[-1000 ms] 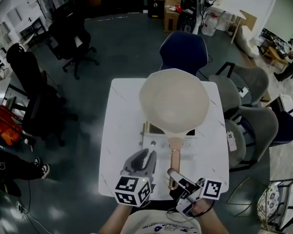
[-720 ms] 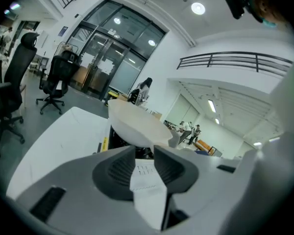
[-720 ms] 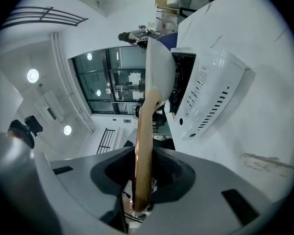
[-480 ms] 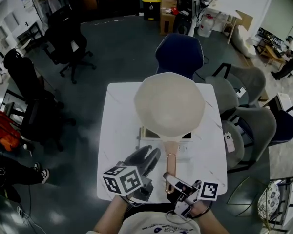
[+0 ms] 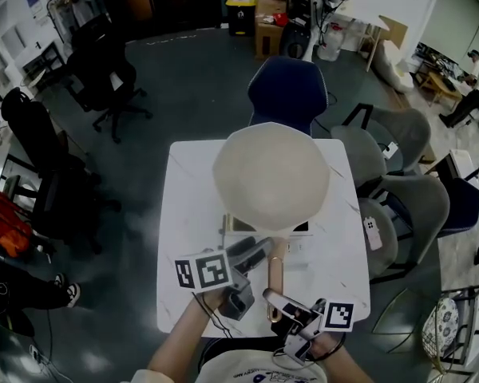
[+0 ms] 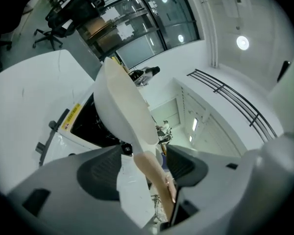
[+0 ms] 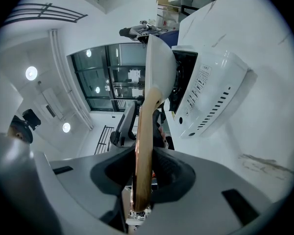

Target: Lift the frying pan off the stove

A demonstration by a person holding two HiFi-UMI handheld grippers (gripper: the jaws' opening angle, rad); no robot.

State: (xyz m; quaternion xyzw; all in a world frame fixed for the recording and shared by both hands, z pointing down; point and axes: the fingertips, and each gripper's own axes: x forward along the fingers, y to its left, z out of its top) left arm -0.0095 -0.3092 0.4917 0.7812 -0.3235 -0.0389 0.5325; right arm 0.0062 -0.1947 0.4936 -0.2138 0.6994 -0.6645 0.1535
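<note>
Cream pan (image 5: 271, 178), prob. wooden handle (image 5: 275, 282) clamped in R tool (image 5: 278, 302), L tool (image 5: 254, 254) opening round it; stove label (image 6: 71, 116) illegible.

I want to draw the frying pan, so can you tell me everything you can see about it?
The frying pan is big, round and cream-coloured, with a long handle that looks wooden and points toward the person. It is over the white stove; I cannot tell whether its base touches it. The right gripper is clamped on the handle's end. The left gripper has the handle between its opening jaws, not squeezing it.
</note>
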